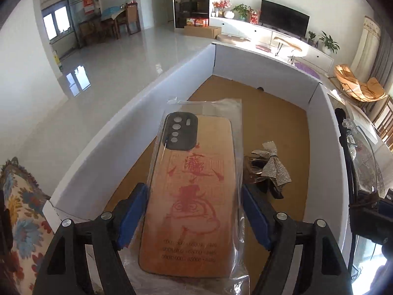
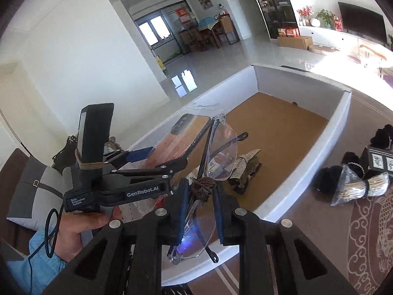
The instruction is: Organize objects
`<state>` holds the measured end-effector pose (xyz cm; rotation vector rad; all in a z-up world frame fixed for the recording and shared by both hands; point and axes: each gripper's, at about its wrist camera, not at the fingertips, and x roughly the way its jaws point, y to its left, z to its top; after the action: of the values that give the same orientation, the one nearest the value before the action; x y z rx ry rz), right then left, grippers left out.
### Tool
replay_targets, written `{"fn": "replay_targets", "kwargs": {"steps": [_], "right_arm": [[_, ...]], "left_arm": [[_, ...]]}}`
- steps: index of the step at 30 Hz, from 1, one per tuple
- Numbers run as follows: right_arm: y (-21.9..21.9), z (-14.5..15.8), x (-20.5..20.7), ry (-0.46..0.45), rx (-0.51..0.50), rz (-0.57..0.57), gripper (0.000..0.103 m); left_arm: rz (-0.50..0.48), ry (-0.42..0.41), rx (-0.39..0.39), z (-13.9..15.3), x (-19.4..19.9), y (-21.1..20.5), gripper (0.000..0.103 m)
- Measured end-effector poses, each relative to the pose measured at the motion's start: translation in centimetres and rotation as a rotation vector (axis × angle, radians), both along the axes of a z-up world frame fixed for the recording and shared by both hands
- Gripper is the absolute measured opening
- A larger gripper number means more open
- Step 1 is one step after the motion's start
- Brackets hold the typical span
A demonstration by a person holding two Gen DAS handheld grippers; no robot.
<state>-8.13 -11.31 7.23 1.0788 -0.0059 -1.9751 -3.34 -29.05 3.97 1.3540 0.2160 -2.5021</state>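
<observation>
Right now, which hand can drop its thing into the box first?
Probably the left. Its gripper holds the phone case above the box. The right gripper holds the glasses nearer the rim.

A patterned tabletop (image 2: pixel 363 233) carries a white-walled box (image 2: pixel 340 120), black hair ties (image 2: pixel 329 179), a small dark box (image 2: pixel 379 161) and a wrapped bundle (image 2: pixel 361 188).

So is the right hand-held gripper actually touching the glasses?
Touching: in the right wrist view the right hand-held gripper pads pinch the clear glasses frame between them.
</observation>
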Motion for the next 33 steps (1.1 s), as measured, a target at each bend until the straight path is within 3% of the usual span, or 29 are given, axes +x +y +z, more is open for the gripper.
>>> {"fn": "replay_targets", "kwargs": {"steps": [1, 2, 4, 7, 9, 13, 15, 17, 19, 21, 24, 27, 31, 33], "right_arm": [[-1.2, -0.9, 0.0, -0.008, 0.026, 0.009, 0.03], [-1.9, -1.5, 0.1, -0.013, 0.044, 0.01, 0.051], [-1.9, -2.2, 0.3, -0.014, 0.03, -0.003, 0.074], [0.1, -1.9, 1.1, 0.025, 0.001, -0.029, 0.077], [2.9, -1.4, 1.9, 0.097, 0.005, -0.071, 0.079], [10.7, -1.9, 3.8, 0.253, 0.082, -0.231, 0.103], [14.8, -3.5, 4.1, 0.263, 0.158, -0.319, 0.103], [19.9, -5.4, 4.0, 0.205, 0.221, -0.413, 0.103], [24.9, -7.2, 3.9, 0.135, 0.266, -0.525, 0.103], [29.0, -8.5, 4.2, 0.089, 0.323, -0.64, 0.103], [33.9, -10.3, 5.0, 0.044, 0.368, -0.764, 0.103], [36.3, -11.3, 5.6, 0.016, 0.406, -0.822, 0.103], [36.2, -12.1, 5.8, 0.007, 0.426, -0.821, 0.103], [35.7, -12.4, 5.7, 0.021, 0.438, -0.819, 0.103]], "left_arm": [[0.013, -0.015, 0.008, -0.6, -0.2, -0.6, 0.077], [0.026, -0.023, 0.01, -1.0, -0.1, -1.0, 0.078], [0.051, -0.014, -0.003, -1.4, 0.8, -0.8, 0.088], [0.063, 0.056, -0.006, -0.6, 1.6, 0.2, 0.088], [0.038, 0.119, 0.02, 0.6, 2.6, 1.8, 0.088], [-0.087, 0.254, 0.088, 3.6, 4.5, 8.7, 0.089], [-0.181, 0.307, 0.144, 4.7, 5.7, 12.8, 0.089], [-0.292, 0.338, 0.212, 5.4, 6.4, 17.6, 0.091], [-0.396, 0.342, 0.264, 5.1, 7.0, 22.3, 0.103], [-0.476, 0.321, 0.284, 3.8, 7.0, 26.7, 0.103], [-0.529, 0.239, 0.242, 0.5, 5.8, 31.6, 0.103], [-0.544, 0.162, 0.184, -2.9, 4.4, 34.2, 0.103], [-0.538, 0.115, 0.072, -5.7, 3.6, 34.6, 0.103], [-0.514, 0.117, 0.069, -6.6, 3.7, 33.7, 0.103]]}}
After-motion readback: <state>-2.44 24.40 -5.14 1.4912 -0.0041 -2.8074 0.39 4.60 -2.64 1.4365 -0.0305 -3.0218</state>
